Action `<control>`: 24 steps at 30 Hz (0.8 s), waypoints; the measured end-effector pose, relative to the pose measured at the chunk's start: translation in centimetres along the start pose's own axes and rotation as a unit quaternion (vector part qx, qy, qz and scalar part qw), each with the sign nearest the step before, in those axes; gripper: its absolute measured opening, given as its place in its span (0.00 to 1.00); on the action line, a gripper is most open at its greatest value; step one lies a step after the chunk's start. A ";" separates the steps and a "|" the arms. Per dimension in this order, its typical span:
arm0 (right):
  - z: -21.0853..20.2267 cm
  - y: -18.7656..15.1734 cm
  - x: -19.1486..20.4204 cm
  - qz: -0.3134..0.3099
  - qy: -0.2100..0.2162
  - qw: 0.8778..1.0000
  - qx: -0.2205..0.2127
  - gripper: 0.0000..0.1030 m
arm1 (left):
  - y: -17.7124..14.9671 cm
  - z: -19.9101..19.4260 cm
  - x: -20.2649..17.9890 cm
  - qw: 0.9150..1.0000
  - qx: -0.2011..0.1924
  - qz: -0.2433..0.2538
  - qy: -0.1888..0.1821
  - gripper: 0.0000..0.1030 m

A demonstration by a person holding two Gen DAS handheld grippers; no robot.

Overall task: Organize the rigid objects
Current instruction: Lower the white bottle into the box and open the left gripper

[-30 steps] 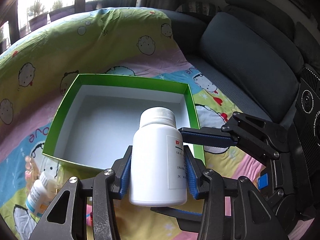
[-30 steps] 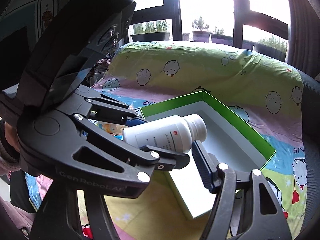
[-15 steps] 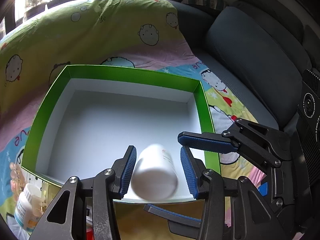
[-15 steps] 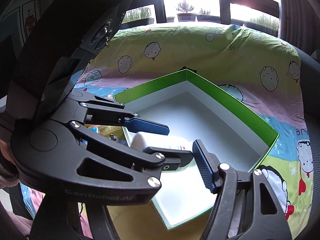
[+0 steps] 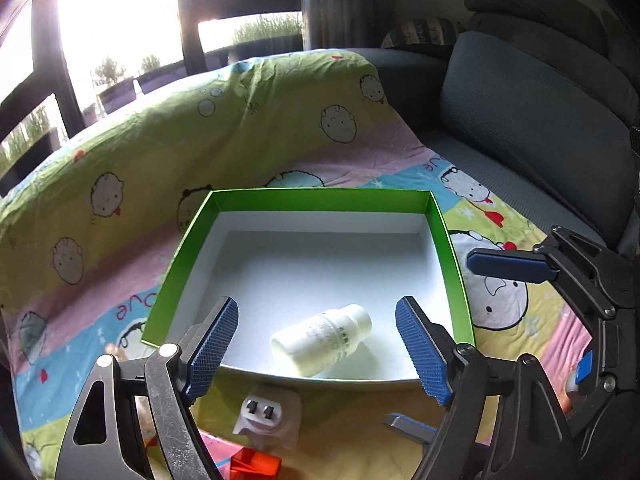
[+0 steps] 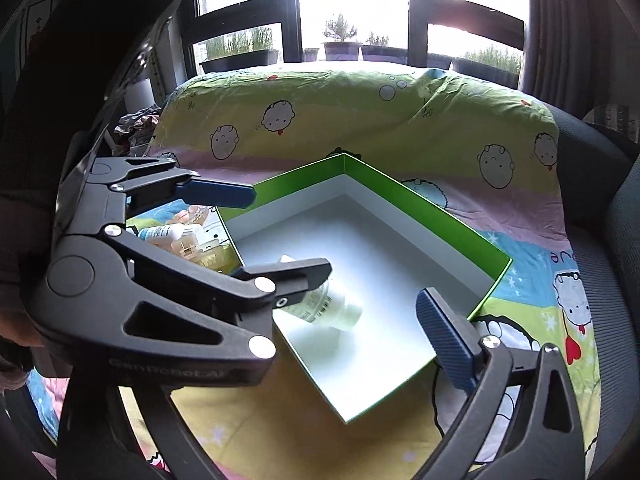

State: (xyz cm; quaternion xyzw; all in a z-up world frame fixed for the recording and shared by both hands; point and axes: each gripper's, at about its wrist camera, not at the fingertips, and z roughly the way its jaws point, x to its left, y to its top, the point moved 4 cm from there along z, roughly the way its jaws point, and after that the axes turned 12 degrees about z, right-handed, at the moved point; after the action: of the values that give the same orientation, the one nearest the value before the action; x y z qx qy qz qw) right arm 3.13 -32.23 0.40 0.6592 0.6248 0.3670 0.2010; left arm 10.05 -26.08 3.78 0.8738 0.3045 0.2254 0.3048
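A white plastic bottle (image 5: 322,338) lies on its side inside the green-rimmed box (image 5: 320,194), near the box's front edge. My left gripper (image 5: 318,344) is open above it, one blue pad on each side, touching nothing. The bottle also shows in the right wrist view (image 6: 328,306), partly hidden behind the left gripper's finger (image 6: 296,274). My right gripper (image 6: 360,320) is open and empty over the box's near corner (image 6: 348,416). It appears in the left wrist view at the right (image 5: 508,266).
A white plug adapter (image 5: 264,414) and a red object (image 5: 256,466) lie in front of the box. Several small bottles and jars (image 6: 180,236) sit left of the box. A cartoon-print sheet (image 5: 200,132) covers the surface. A dark sofa (image 5: 532,120) stands right.
My left gripper carried the white bottle over the box, opened and let it go. The bottle now lies on the box floor and the gripper has drawn back.
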 end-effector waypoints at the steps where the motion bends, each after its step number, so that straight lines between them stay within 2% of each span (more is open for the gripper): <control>1: -0.5 -0.1 0.1 0.002 -0.008 1.000 -0.003 1.00 | -0.2 -0.5 0.1 1.000 -0.002 0.001 0.011 0.80; 6: -2.7 -1.1 1.2 0.005 -0.039 0.999 -0.020 0.99 | -1.6 -3.5 0.6 0.998 -0.022 -0.013 0.051 0.81; 8: -3.5 -1.5 1.8 0.009 -0.042 0.999 -0.022 0.99 | -2.4 -4.7 0.7 0.997 -0.027 -0.019 0.069 0.91; 10: -4.1 -2.1 2.5 0.015 -0.045 0.999 -0.022 0.99 | -3.3 -6.1 1.0 0.995 -0.036 -0.024 0.088 0.93; 12: -4.6 -2.6 3.0 0.021 -0.045 0.999 -0.022 0.99 | -4.2 -7.2 1.4 0.994 -0.039 -0.031 0.093 0.93; 24: -4.9 -5.8 6.1 0.054 -0.045 0.998 0.006 0.99 | -10.6 -10.4 2.7 0.990 -0.004 -0.073 0.124 0.93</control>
State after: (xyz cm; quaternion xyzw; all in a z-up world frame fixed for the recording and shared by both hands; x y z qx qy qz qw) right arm -4.69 -26.42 0.84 0.7092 0.5808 0.3434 0.2046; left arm 1.74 -13.51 4.61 0.8133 0.4023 0.3101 0.2838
